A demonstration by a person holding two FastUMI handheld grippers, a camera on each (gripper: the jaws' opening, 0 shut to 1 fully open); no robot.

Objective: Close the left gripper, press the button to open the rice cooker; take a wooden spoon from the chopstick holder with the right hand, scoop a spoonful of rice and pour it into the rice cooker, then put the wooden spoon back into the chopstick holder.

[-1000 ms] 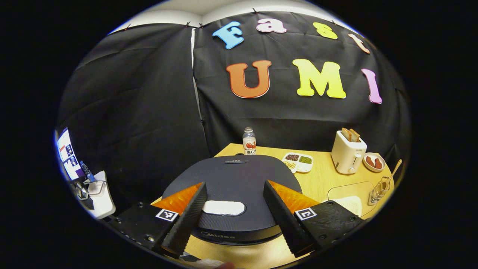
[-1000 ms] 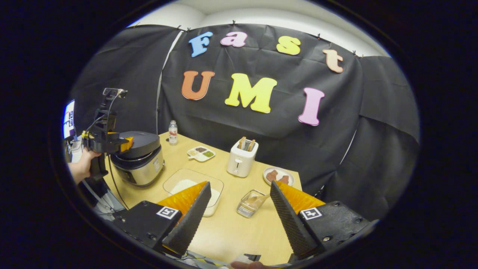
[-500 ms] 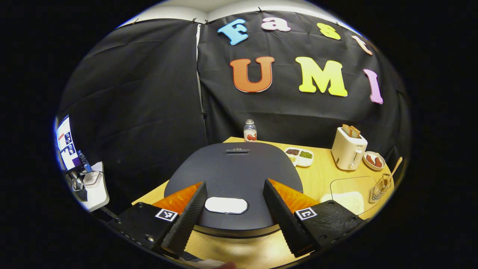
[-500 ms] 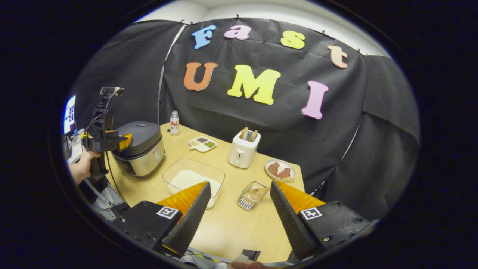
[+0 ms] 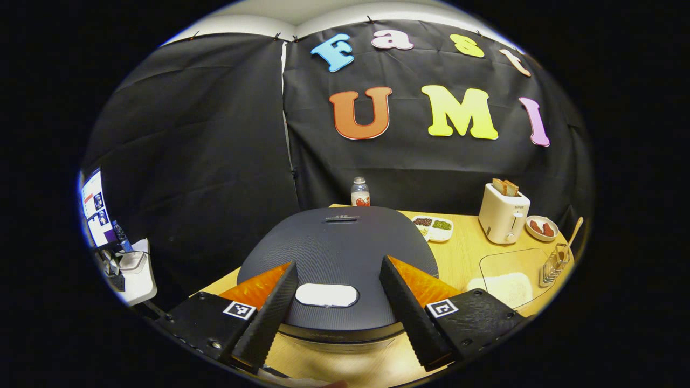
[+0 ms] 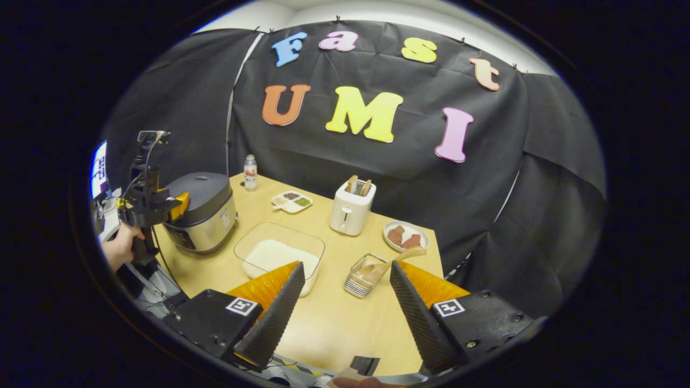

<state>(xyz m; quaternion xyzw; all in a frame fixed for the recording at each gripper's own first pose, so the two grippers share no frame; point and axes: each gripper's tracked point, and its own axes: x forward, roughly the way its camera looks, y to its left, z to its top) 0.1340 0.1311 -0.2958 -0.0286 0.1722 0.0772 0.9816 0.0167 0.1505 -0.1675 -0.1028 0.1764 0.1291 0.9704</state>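
Observation:
The rice cooker [image 5: 339,253] has a dark ribbed lid, shut, with a white oval button [image 5: 326,295] at its front edge. My left gripper [image 5: 337,318] is open, its fingers standing to either side of that button, just above the lid. In the right gripper view the rice cooker [image 6: 202,213] stands at the table's left, with the left gripper [image 6: 161,205] and a hand [image 6: 121,248] at its front. My right gripper [image 6: 345,318] hangs open over the table's near edge. A wire chopstick holder [image 6: 364,280] holds the wooden spoon [image 6: 396,257]. A clear dish of rice [image 6: 277,257] lies between cooker and holder.
A white toaster [image 6: 350,213] with bread, a plate of brown food [image 6: 404,237], a divided dish of beans [image 6: 291,202] and a small bottle [image 6: 249,173] stand towards the table's back. A screen [image 5: 94,213] is off to the far left.
The left gripper has risen and tilted so more of the lid shows, still straddling the button. The right gripper's view has drifted slightly; both stay open.

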